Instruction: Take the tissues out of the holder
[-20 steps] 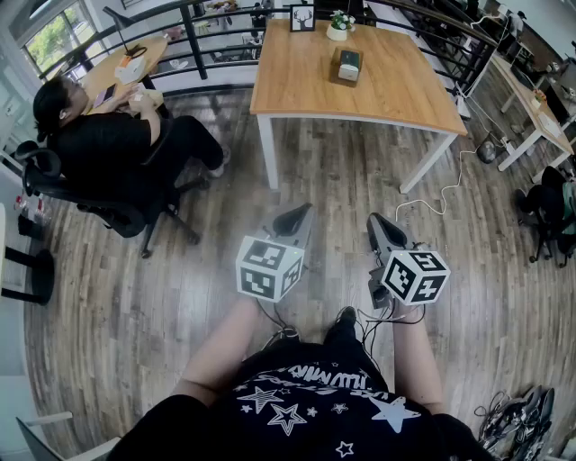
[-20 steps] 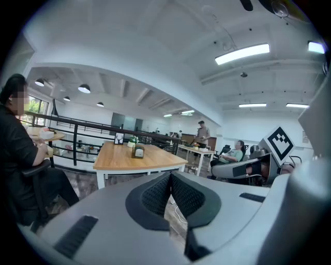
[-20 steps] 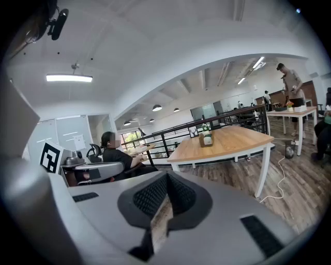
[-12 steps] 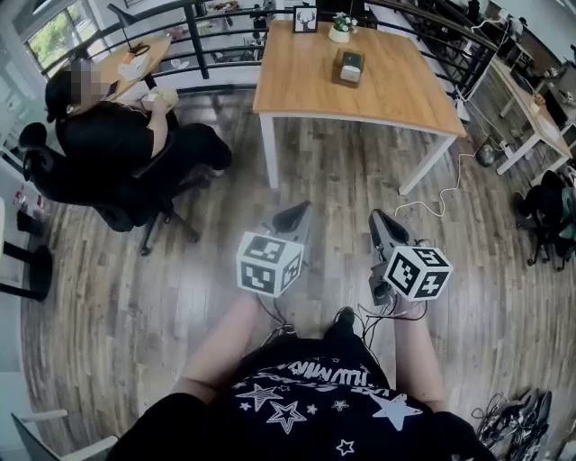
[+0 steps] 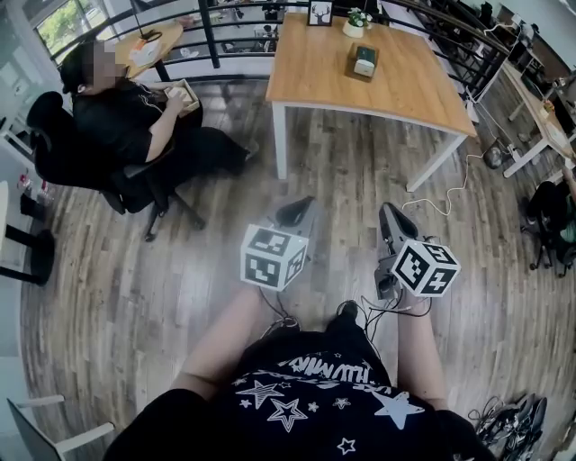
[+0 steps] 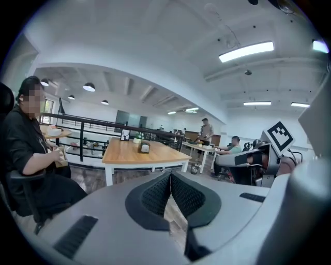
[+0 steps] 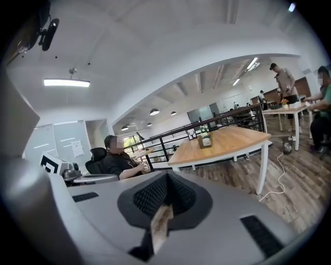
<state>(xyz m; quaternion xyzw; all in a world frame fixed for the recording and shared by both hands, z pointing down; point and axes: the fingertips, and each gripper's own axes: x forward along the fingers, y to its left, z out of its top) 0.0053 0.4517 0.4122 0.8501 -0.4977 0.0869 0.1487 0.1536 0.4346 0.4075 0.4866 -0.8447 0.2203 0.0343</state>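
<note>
Where the person stands: on a wood floor (image 5: 135,270), with both grippers held out low at the waist, side by side and apart from each other.
Left gripper (image 5: 292,212): clenched, its pads meeting at the tips with nothing between them. It points ahead and slightly down.
Right gripper (image 5: 389,216): clenched too, pads pressed together, empty, with the same slight downward tilt.
Table (image 5: 405,94): well ahead of both grippers, with bare floor between it and their tips.
Holder (image 5: 364,61): on the far part of the table, well apart from both grippers and ahead on a line that runs between them. What it contains is too small to make out.
Pot plant (image 5: 358,18): just beyond the holder, at the table's far edge.
Frame (image 5: 318,13): at that same edge, over toward the left gripper's side.
Seated person (image 5: 126,126): in a chair, ahead and well off to the left of the left gripper.
Cable (image 5: 447,194): on the floor, ahead and to the right of the right gripper.
</note>
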